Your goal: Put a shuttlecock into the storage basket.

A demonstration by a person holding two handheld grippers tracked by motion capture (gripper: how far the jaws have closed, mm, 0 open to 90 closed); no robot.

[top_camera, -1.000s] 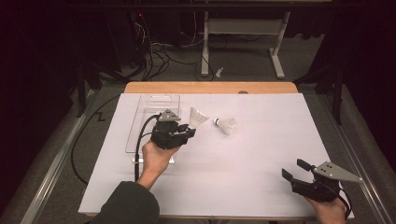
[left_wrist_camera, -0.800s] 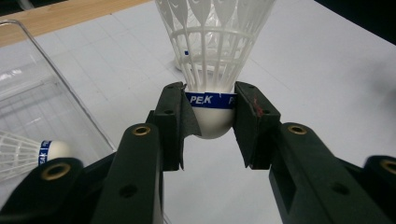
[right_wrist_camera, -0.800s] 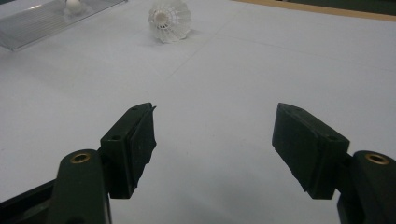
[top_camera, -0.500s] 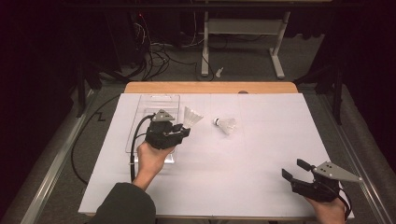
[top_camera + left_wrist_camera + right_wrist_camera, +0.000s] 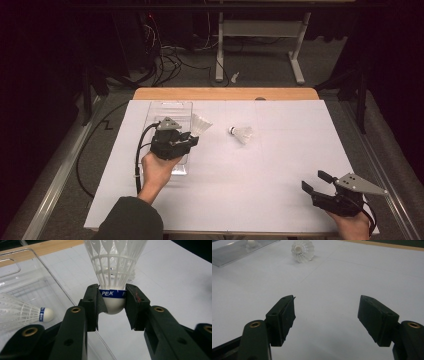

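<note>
The right claw (image 5: 313, 183) is held with jaws apart and empty at 5 o'clock on the worktop (image 5: 280, 165). The left claw (image 5: 113, 305) is clamped on a shuttlecock (image 5: 115, 267) beside the clear tray (image 5: 172, 107). One shuttlecock is already binned (image 5: 22, 313); another remains (image 5: 242, 133) at 12 o'clock.

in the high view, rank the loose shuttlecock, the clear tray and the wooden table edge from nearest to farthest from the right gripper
1. Loose shuttlecock, mid-table, up and left of the right gripper.
2. Clear tray, far left, under the left gripper.
3. Wooden table edge, along the far side.
Tray and edge are close to call.
</note>
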